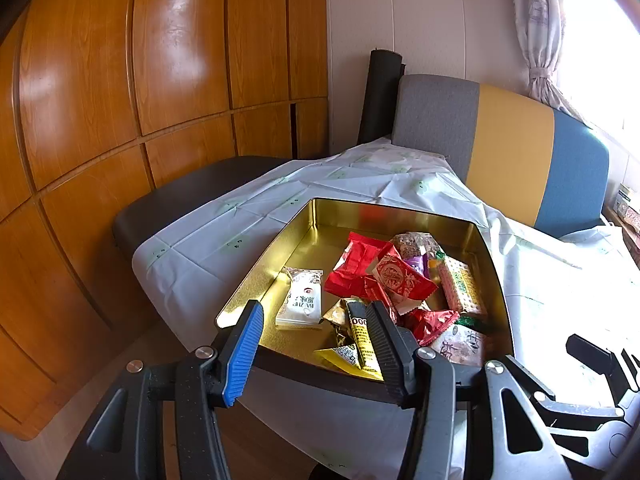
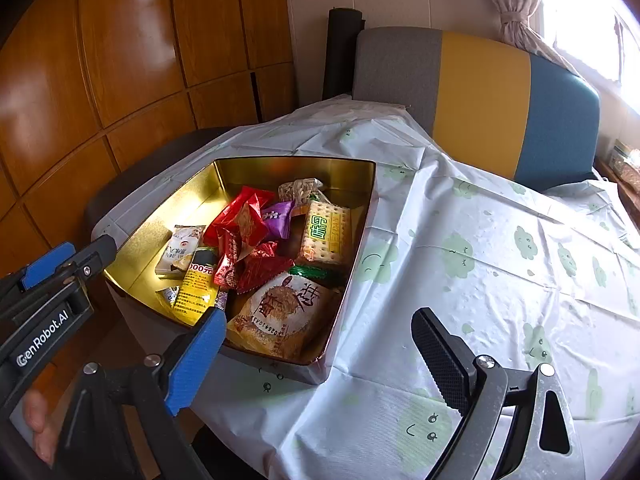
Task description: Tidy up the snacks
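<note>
With the wrapped snacks [image 2: 256,248] heaped in the gold rectangular tin [image 1: 280,248] at my twelve o'clock, both my left gripper [image 1: 316,344] and right gripper [image 2: 320,344] gape empty, so next I'd judge tidying or finishing.

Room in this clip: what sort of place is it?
Probably a home living or dining room: wooden wall cabinets, a grey, yellow and blue sofa back, a curtained window, and a table under a cloud-print cloth holding a snack tin.

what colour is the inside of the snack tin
Shiny gold inside the tin; it shows best in the left wrist view.
</note>
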`<action>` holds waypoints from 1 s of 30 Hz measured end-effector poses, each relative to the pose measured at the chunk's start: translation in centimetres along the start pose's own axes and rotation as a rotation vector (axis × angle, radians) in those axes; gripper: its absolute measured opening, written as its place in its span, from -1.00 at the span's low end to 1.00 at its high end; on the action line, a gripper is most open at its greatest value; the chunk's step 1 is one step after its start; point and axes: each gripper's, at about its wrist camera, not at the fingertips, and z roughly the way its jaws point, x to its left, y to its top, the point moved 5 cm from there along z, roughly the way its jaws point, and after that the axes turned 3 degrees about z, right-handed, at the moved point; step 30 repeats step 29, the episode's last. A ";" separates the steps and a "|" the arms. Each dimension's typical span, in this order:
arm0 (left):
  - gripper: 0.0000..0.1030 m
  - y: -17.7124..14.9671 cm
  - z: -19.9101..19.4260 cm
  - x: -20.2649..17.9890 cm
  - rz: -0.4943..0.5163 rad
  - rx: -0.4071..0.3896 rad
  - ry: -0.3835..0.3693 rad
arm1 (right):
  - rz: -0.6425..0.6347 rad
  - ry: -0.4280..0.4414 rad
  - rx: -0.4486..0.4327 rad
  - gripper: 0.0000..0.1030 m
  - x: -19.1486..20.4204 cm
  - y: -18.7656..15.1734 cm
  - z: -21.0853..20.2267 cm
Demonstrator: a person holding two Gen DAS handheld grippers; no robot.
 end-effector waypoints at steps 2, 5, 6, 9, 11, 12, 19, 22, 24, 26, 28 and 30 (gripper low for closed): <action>0.06 0.1 0.0 0.0 0.000 0.003 -0.001 | 0.002 0.000 0.001 0.83 0.0 0.0 0.0; 0.06 0.1 0.0 0.0 0.002 0.005 -0.001 | 0.003 -0.001 0.002 0.83 0.0 -0.1 0.1; 0.06 0.1 0.0 0.0 0.002 0.007 -0.001 | 0.004 -0.001 0.002 0.84 -0.1 -0.1 0.1; 0.06 0.0 0.1 -0.1 0.001 0.009 -0.001 | 0.005 0.000 0.004 0.84 -0.1 -0.1 0.1; 0.06 0.0 0.1 -0.1 0.001 0.010 -0.002 | 0.006 0.000 0.004 0.84 -0.1 -0.1 0.1; 0.06 0.0 0.1 -0.1 0.002 0.011 -0.002 | 0.006 0.000 0.004 0.84 -0.1 -0.1 0.1; 0.06 -0.2 0.3 -0.2 0.018 0.012 -0.006 | 0.007 0.000 0.006 0.84 -0.1 -0.2 0.1; 0.03 -0.2 0.4 -0.4 0.031 0.011 -0.015 | 0.011 -0.001 0.005 0.84 -0.2 -0.2 0.2; -0.12 -0.1 0.2 -0.3 0.031 -0.004 -0.010 | 0.017 0.001 0.005 0.84 -0.5 -0.1 0.2; -0.13 0.0 0.1 -0.1 0.030 -0.018 -0.003 | 0.036 0.000 -0.002 0.84 -1.2 0.2 0.1; -0.13 0.0 0.2 0.0 0.031 -0.014 -0.007 | 0.077 -0.015 -0.015 0.84 -3.0 0.8 0.0; -0.13 0.0 0.4 0.0 0.028 0.001 -0.023 | 0.101 -0.034 -0.020 0.84 -4.3 1.2 0.0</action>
